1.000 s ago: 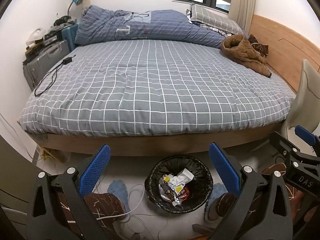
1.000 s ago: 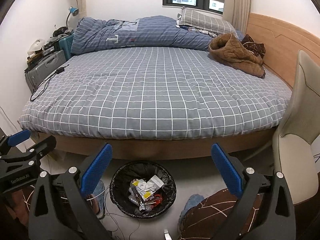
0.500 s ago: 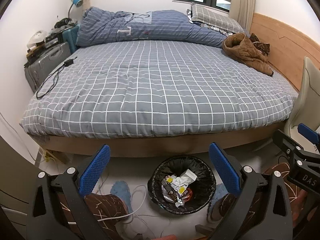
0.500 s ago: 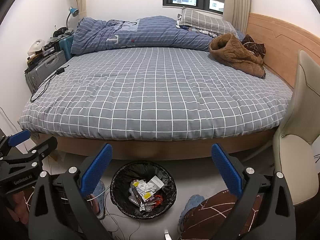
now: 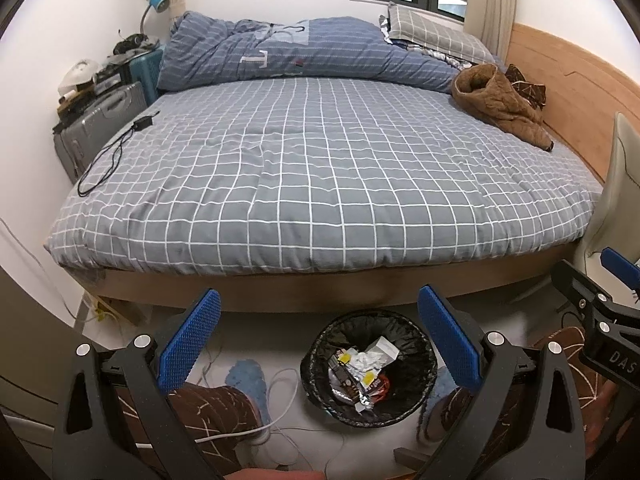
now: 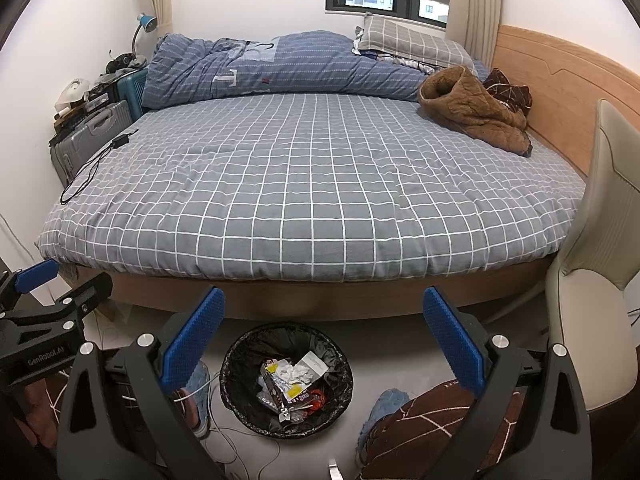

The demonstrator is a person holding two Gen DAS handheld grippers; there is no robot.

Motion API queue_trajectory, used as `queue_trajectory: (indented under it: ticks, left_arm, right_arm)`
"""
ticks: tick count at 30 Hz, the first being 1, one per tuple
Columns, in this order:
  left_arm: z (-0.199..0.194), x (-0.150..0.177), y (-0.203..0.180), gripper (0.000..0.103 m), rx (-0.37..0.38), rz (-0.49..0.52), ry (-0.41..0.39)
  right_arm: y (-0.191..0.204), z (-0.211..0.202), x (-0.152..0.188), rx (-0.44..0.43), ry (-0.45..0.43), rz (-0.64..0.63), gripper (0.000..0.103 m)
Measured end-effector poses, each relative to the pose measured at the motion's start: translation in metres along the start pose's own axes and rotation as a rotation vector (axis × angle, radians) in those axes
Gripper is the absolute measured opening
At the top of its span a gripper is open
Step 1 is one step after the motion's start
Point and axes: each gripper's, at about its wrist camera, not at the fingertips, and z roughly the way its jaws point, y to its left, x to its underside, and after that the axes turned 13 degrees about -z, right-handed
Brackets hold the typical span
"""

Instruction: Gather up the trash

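A black-lined trash bin (image 5: 416, 344) stands on the floor by the bed's foot, holding crumpled wrappers and paper (image 5: 366, 376). The same bin (image 6: 240, 376) with its trash (image 6: 294, 384) shows in the right wrist view. My left gripper (image 5: 318, 340) hangs open above the bin's left side with nothing between its blue pads. My right gripper (image 6: 322, 340) is also open and empty, a little to the right of the bin. Each gripper shows at the edge of the other's view.
A bed (image 6: 312, 184) with a grey checked cover fills the room, with a rolled blue duvet (image 6: 280, 68) and a brown jacket (image 6: 472, 112) on it. A beige chair (image 6: 592, 280) stands at right, suitcases (image 5: 100, 128) at left. White cables (image 5: 280, 392) and a person's feet flank the bin.
Both grippers stay open and empty. The left wrist view has drifted slightly left and back, so the bin sits further right in it. The right wrist view is nearly unchanged.
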Motion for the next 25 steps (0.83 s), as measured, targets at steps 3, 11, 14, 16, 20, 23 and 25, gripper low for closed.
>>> queue_trajectory:
  ticks: [3, 11, 14, 16, 20, 23, 25]
  left_arm:
    - [-0.0003, -0.0003, 0.0003, 0.097, 0.000, -0.001, 0.000]
    - [-0.0023, 0.0011, -0.0030, 0.097, -0.011, 0.011, -0.008]
    - [-0.0038, 0.0016, -0.0034, 0.097, -0.003, 0.008, -0.005]
    - [-0.0036, 0.0015, -0.0031, 0.097, 0.000, 0.009, -0.003]
    - [-0.0021, 0.0009, -0.0026, 0.097, 0.007, 0.004, 0.005]
    - [-0.0013, 0.0014, -0.0024, 0.097, 0.013, 0.003, 0.007]
    - [-0.0008, 0.0022, -0.0022, 0.097, 0.013, 0.002, 0.011]
  right_arm:
    - [0.0003, -0.0001, 0.0000, 0.000, 0.000, 0.001, 0.095]
    - [0.0022, -0.0001, -0.0007, -0.002, 0.001, 0.001, 0.095]
    - [0.0019, 0.0000, -0.0003, -0.002, 0.001, 0.002, 0.095]
    - [0.0020, 0.0000, -0.0004, -0.001, 0.002, 0.002, 0.095]
    - [0.0022, 0.0000, -0.0008, -0.002, 0.002, 0.003, 0.095]
    - [0.0024, 0.0004, -0.0010, -0.002, 0.002, 0.001, 0.095]
    - [0.0019, 0.0003, -0.0008, -0.003, 0.002, 0.003, 0.095]
